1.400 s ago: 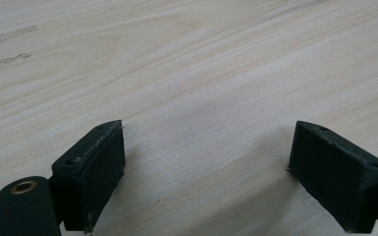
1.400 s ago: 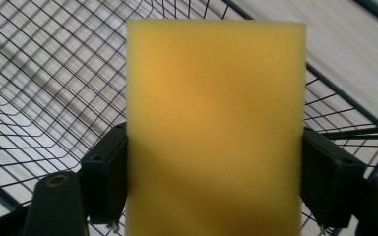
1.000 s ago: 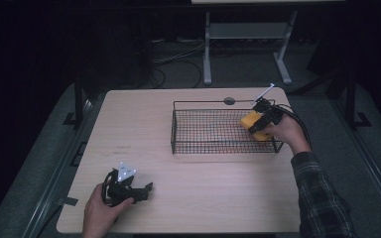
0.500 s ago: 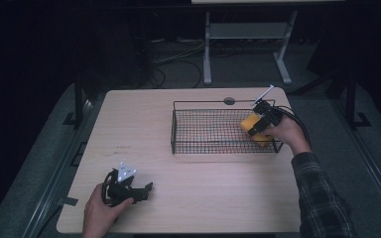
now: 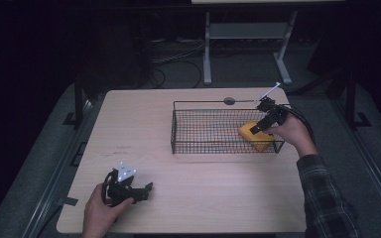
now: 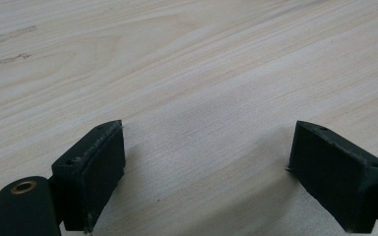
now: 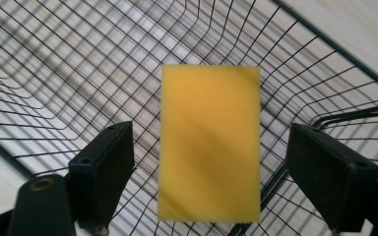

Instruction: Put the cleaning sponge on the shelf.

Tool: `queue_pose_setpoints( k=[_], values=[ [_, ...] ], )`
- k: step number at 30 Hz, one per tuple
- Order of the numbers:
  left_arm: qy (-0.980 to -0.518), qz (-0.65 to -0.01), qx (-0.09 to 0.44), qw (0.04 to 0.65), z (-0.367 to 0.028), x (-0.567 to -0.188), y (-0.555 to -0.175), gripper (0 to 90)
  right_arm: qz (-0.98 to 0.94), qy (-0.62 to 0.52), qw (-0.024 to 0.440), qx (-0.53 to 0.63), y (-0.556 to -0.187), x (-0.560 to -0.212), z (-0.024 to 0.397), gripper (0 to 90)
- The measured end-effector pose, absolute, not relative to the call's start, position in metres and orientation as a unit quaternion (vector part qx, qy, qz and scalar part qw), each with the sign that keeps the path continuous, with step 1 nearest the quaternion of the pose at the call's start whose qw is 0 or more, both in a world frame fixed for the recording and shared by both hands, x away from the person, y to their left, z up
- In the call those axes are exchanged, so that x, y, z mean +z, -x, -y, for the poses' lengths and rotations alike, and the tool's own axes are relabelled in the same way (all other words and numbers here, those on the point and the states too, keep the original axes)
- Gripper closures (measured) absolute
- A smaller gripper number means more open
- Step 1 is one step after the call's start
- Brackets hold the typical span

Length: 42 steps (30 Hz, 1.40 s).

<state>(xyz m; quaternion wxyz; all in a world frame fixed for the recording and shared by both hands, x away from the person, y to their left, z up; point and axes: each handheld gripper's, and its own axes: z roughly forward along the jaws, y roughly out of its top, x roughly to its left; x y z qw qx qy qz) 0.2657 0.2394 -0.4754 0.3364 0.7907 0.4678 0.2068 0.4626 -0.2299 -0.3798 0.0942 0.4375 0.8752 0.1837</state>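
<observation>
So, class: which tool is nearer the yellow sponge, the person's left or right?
Right. The right tool hangs open just above the yellow sponge in the wire basket; the left tool rests far off at the table's near corner.

Each hand-held gripper is black: the left hand-held gripper (image 5: 129, 187) carries a grey three-cornered plate, the right hand-held gripper (image 5: 264, 120) trails a black cable. Blocky jaws show small screw holes. The right sleeve (image 5: 327, 198) looks dark plaid.
</observation>
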Motion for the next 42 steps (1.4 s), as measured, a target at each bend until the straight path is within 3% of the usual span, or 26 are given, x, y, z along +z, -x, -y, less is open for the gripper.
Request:
queue_pose_setpoints(
  k=[22,42],
  values=[
    [-0.791,-0.468,0.207,0.336,-0.239,-0.475,-0.266,12.8,-0.859,-0.428,0.125,0.251,-0.385,-0.349,0.253,18.6],
    [-0.791,-0.468,0.207,0.336,-0.239,-0.475,-0.266,12.8,-0.846,-0.429,0.113,0.295,-0.311,-0.394,0.262,14.8]
  ],
)
